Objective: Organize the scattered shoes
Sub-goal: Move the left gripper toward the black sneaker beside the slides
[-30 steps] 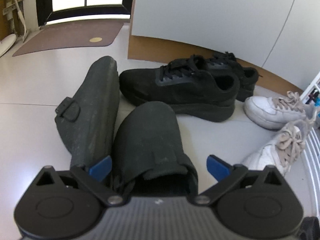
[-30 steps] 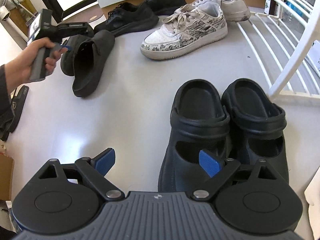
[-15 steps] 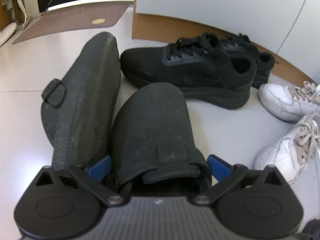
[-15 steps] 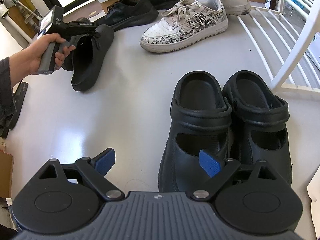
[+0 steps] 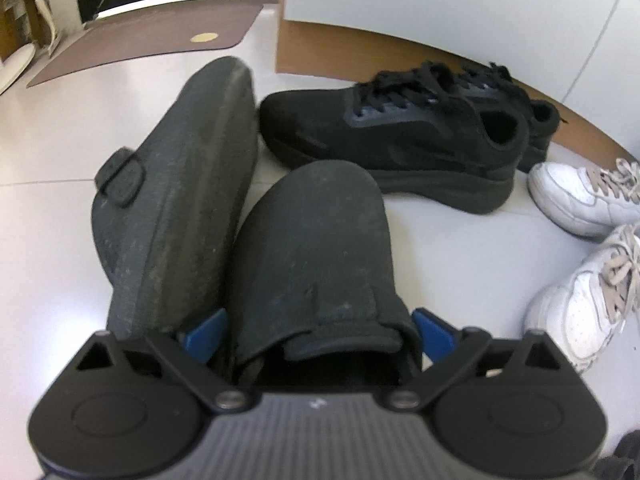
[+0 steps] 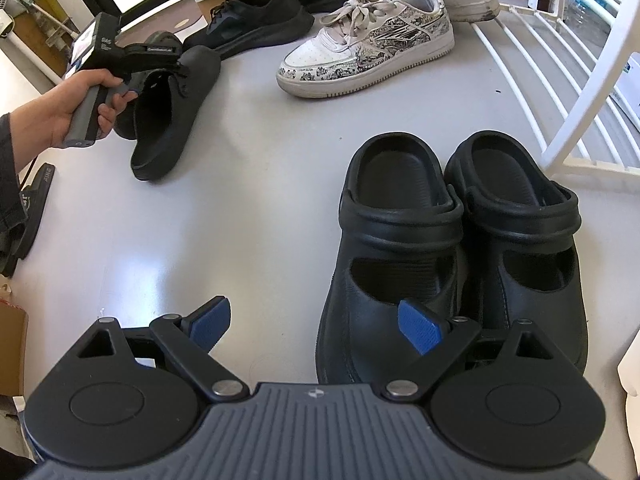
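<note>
Left gripper [image 5: 316, 334]: its 2 blue pads straddle the heel of the upright grey felt clog [image 5: 316, 256]; whether they press it, I cannot tell.
Change: over the last second this gripper has dropped lower and closer over the clog, which now fills more of its view; a grasp looks imminent.
Second grey clog [image 5: 176, 200]: tipped on its side, sole touching the first one's left flank.
Right gripper [image 6: 314, 326]: jaws wide apart, holding nothing, unmoved above the floor [image 6: 248, 184].
Black rubber clogs [image 6: 452, 240]: 1 tidy pair, side by side near the white rack's [image 6: 560, 80] corner.
Black sneakers [image 5: 400, 140]: paired along the wall's foot.
White sneakers [image 6: 372, 40]: together by the rack's edge.
Task meaning: only the grey pair looks unsorted.
</note>
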`<action>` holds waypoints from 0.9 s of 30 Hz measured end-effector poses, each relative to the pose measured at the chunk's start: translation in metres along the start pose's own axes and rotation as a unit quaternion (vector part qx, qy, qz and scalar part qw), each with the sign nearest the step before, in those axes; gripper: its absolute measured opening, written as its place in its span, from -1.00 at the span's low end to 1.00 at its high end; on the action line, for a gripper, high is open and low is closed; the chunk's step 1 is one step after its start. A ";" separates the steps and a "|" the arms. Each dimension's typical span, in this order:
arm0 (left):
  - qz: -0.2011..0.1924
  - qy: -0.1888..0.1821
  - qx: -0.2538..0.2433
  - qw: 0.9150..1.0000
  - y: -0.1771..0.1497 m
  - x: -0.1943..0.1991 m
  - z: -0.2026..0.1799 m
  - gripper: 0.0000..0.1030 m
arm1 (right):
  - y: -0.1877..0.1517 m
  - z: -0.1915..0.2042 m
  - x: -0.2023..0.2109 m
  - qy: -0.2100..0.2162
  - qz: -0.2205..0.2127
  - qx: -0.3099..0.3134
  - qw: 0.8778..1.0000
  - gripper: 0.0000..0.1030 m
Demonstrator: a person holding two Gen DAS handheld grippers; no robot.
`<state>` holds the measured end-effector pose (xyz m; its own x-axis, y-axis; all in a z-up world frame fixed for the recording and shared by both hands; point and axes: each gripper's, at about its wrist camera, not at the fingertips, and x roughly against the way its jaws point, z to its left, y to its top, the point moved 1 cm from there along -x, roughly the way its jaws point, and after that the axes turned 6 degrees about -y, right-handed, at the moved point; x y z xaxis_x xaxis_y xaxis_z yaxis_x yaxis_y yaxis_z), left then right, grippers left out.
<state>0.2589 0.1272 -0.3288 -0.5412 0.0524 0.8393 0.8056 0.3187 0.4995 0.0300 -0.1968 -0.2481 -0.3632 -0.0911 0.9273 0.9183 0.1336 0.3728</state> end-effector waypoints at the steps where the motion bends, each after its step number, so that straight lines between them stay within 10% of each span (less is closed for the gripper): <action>1: -0.002 0.004 0.002 1.000 0.001 0.001 0.005 0.93 | 0.000 0.000 0.000 0.000 0.001 0.000 1.000 0.83; 18: -0.026 0.069 -0.018 0.997 0.019 0.034 0.030 0.99 | 0.000 0.005 -0.007 0.001 0.009 0.010 1.000 0.83; 27: -0.032 0.039 -0.051 0.997 0.067 0.037 -0.006 0.99 | 0.005 0.001 0.000 0.010 -0.005 0.003 1.000 0.83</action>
<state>0.2939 0.1452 -0.2628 -0.5759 -0.0396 0.8165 0.7920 0.2205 0.5693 0.0341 -0.1949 -0.2466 -0.3697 -0.1113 0.9225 0.9133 0.1389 0.3828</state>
